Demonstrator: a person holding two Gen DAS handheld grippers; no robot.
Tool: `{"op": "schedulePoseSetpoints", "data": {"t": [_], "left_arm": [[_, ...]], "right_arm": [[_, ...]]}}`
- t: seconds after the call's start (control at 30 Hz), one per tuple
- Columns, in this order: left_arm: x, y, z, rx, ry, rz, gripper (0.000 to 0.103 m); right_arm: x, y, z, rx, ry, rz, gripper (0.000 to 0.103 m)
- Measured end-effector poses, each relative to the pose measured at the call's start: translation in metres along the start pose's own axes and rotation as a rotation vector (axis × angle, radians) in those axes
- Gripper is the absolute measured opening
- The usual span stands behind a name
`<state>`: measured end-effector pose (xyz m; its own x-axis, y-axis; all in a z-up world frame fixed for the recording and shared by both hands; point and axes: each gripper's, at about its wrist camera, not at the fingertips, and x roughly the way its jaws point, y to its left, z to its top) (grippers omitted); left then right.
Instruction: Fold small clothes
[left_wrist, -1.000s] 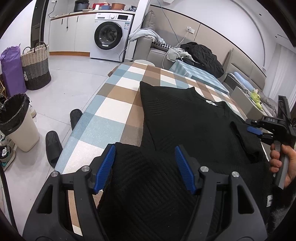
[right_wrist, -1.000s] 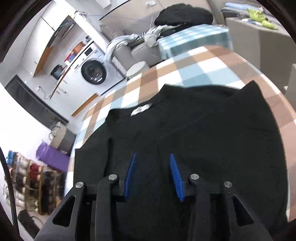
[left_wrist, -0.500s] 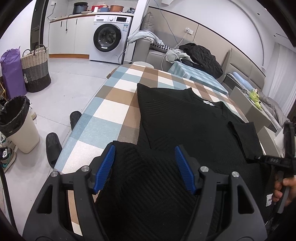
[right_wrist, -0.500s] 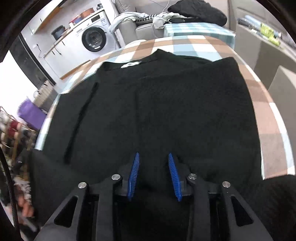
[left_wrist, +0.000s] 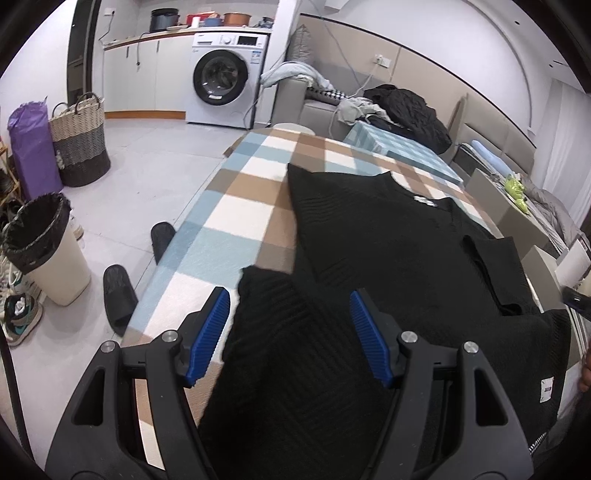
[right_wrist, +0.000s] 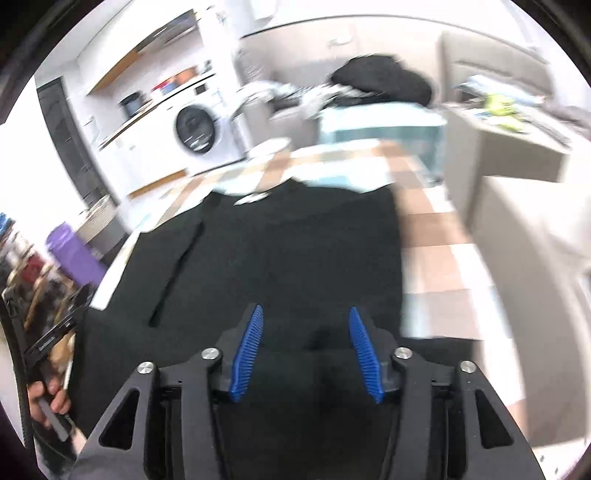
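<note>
Covering most of the checked bench (left_wrist: 236, 206), a black knitted garment (left_wrist: 388, 243) lies flat, its neck label toward the far edge and one sleeve folded across the near left corner. Left tongs (left_wrist: 290, 325) hover wide apart above that sleeve, gripping nothing. Right tongs (right_wrist: 304, 350) are opening over the near hem, cloth beneath them, pads not pressing.

The right wrist view is motion-blurred; the black sweater's (left_wrist: 388, 266) near hem is hidden behind the left gripper (left_wrist: 290, 332).
</note>
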<state>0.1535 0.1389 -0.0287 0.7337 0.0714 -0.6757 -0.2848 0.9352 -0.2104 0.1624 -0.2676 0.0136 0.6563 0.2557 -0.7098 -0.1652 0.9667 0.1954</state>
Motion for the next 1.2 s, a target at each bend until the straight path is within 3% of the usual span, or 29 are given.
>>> {"op": "schedulePoseSetpoints", "data": {"t": [0.13,0.23,0.33,0.6,0.63,0.73,0.8,0.83,0.87,0.97,1.0,1.03,1.2], "left_arm": [[0.003,0.011,-0.005,-0.023,0.028,0.036,0.065],[0.007,0.013,-0.008,-0.021,0.063,0.071,0.065],[0.012,0.011,-0.012,-0.007,0.097,0.078,0.065],[0.026,0.014,-0.018,-0.047,0.163,0.039,0.064],[0.024,0.015,-0.017,-0.060,0.152,0.031,0.061],[0.019,0.014,-0.015,-0.061,0.127,0.017,0.039],[0.014,0.012,-0.014,-0.048,0.098,0.020,0.016],[0.011,0.012,-0.014,-0.041,0.082,0.024,0.013],[0.008,0.012,-0.014,-0.048,0.072,0.024,0.009],[-0.001,0.015,-0.012,-0.083,0.033,0.003,0.004],[-0.004,0.015,-0.012,-0.086,0.019,-0.001,0.004],[-0.008,0.014,-0.010,-0.086,0.003,-0.006,0.004],[-0.026,0.009,0.002,-0.098,-0.065,-0.022,0.003]], "right_arm": [[-0.026,-0.043,-0.020,0.081,-0.012,-0.068,0.061],[-0.028,-0.064,-0.038,0.135,0.018,-0.057,0.061],[-0.021,-0.072,-0.048,0.149,0.050,-0.023,0.061],[-0.017,-0.066,-0.055,0.115,0.030,0.041,0.061],[-0.017,-0.066,-0.055,0.116,0.030,0.042,0.061],[-0.018,-0.070,-0.056,0.125,0.033,0.039,0.061],[-0.017,-0.071,-0.056,0.130,0.037,0.037,0.061],[-0.017,-0.071,-0.057,0.131,0.036,0.038,0.060],[-0.017,-0.071,-0.058,0.131,0.035,0.042,0.058],[-0.016,-0.066,-0.058,0.097,0.030,0.034,0.037],[-0.018,-0.063,-0.058,0.076,0.019,0.037,0.018],[-0.020,-0.060,-0.057,0.054,0.004,0.038,0.005],[-0.056,-0.053,-0.035,0.019,-0.205,0.028,0.005]]}}
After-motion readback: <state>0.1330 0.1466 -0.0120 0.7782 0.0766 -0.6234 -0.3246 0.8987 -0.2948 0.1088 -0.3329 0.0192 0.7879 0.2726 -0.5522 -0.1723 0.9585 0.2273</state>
